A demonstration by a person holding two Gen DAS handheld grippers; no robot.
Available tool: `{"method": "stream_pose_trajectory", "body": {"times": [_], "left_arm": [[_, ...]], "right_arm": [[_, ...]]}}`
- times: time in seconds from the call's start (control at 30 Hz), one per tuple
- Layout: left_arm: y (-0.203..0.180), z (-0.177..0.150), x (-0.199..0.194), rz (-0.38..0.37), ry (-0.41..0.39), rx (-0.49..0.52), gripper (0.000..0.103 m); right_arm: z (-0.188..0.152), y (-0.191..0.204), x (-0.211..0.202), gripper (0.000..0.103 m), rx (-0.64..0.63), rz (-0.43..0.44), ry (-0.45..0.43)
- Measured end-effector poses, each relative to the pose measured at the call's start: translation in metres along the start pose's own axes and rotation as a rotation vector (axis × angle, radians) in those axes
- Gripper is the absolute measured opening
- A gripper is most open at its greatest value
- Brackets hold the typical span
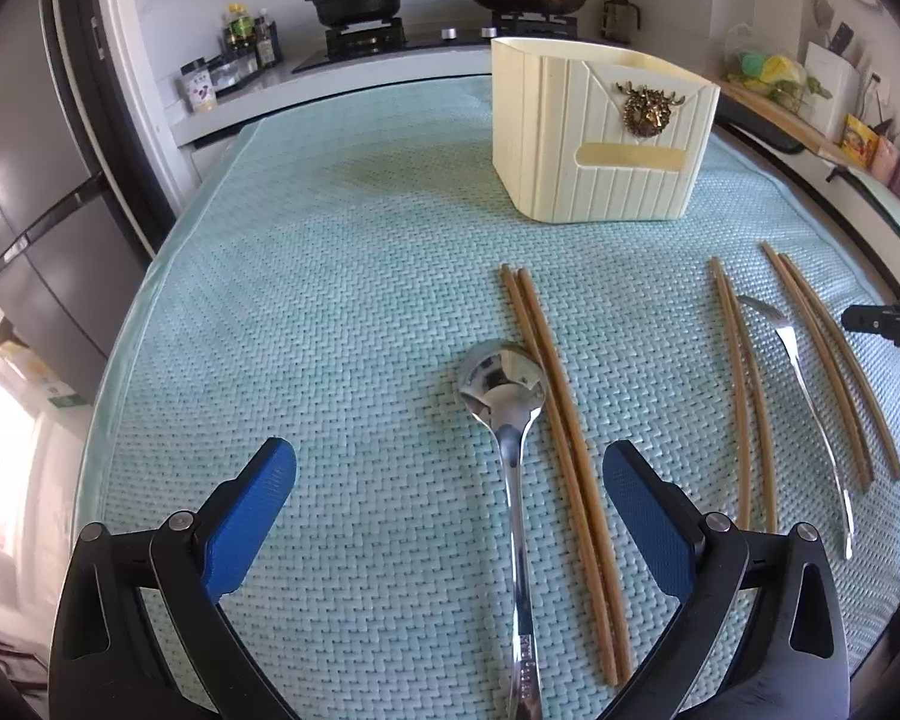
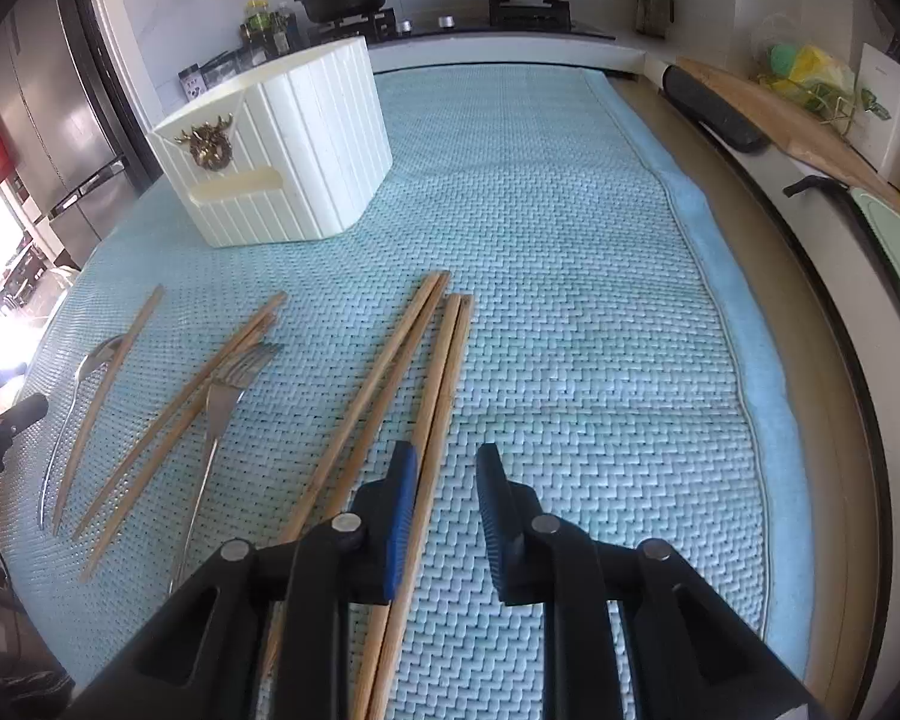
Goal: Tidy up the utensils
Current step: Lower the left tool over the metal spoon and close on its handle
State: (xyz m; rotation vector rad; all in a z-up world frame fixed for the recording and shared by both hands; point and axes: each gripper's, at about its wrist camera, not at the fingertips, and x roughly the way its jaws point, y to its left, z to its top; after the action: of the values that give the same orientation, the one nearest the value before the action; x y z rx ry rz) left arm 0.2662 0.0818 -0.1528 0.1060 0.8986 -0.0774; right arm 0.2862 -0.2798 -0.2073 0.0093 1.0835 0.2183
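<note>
- My left gripper (image 1: 449,468) hangs with jaws spread wide over the one shiny steel spoon (image 1: 506,414) on the woven pale-blue mat (image 1: 330,300) covering the bench.
- My right gripper (image 2: 447,468) has jaws narrowly apart, pinching nothing, a wooden chopstick pair (image 2: 444,396) just between them.
- I count eight chopsticks, one steel fork (image 2: 228,396), one cream ribbed holder (image 2: 306,144).

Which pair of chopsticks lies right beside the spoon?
The leftmost pair in the left wrist view: it runs along the spoon, against the bowl's right edge. The two other pairs flank the fork.
</note>
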Motion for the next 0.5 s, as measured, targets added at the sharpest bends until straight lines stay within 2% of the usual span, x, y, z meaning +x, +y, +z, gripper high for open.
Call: {"method": "stream_pose_trajectory", "body": {"times": [0.1,0.23,0.5], "left_arm": [[0.005,0.001,0.003,0.002,0.011,-0.008,0.102],[0.008,0.0,0.007,0.007,0.022,-0.006,0.102],[0.014,0.002,0.014,-0.006,0.04,-0.025,0.102]], "right_arm": [[0.004,-0.001,0.012,0.016,-0.011,-0.005,0.042],[0.008,-0.001,0.014,0.016,-0.017,-0.003,0.048],[0.032,-0.01,0.034,0.015,-0.011,0.047,0.11]]}}
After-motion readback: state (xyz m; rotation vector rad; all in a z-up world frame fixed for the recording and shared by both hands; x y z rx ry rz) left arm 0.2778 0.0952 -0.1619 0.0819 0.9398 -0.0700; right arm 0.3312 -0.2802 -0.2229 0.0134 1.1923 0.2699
